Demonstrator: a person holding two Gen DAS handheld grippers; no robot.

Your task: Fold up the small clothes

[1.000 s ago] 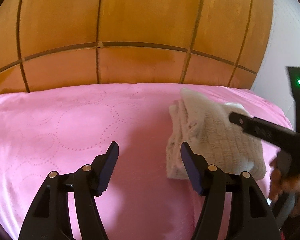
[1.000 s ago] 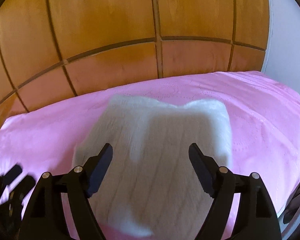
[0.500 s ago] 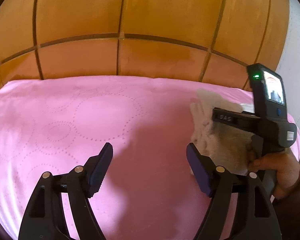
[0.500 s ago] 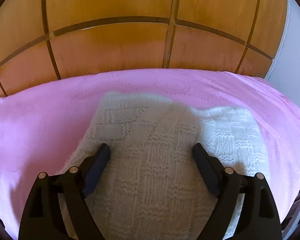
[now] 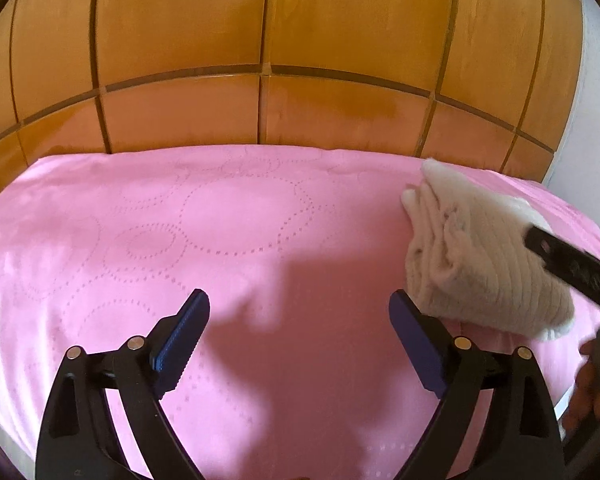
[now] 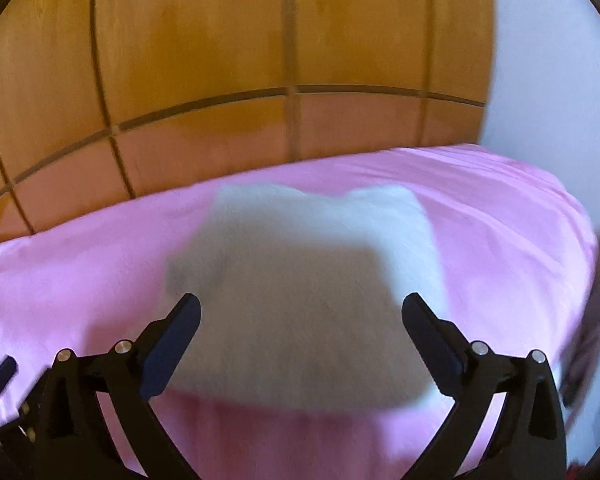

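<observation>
We see a folded cream knit garment [image 5: 476, 264] lying on the pink bedspread [image 5: 228, 232], toward the right end of the bed and close to the wooden headboard [image 5: 268, 40]. Seen from the left wrist, its stacked layers show along the edge that faces away from the wall. Our left gripper [image 5: 298, 330] hovers over bare bedspread just left of the garment; its jaws stand wide apart and hold nothing, the right one near the garment's lower corner, though we cannot tell whether it touches. A dark shadow falls on the bedspread between the jaws.

In the right wrist view, which is blurred, our right gripper [image 6: 300, 330] sits above the garment [image 6: 308, 292] with jaws spread wide, 1 on each side of the knit and gripping nothing. From the left wrist, 1 black finger [image 5: 568, 260] of the right gripper crosses over the garment's right side. A white wall [image 6: 548, 80] stands right of the headboard.
</observation>
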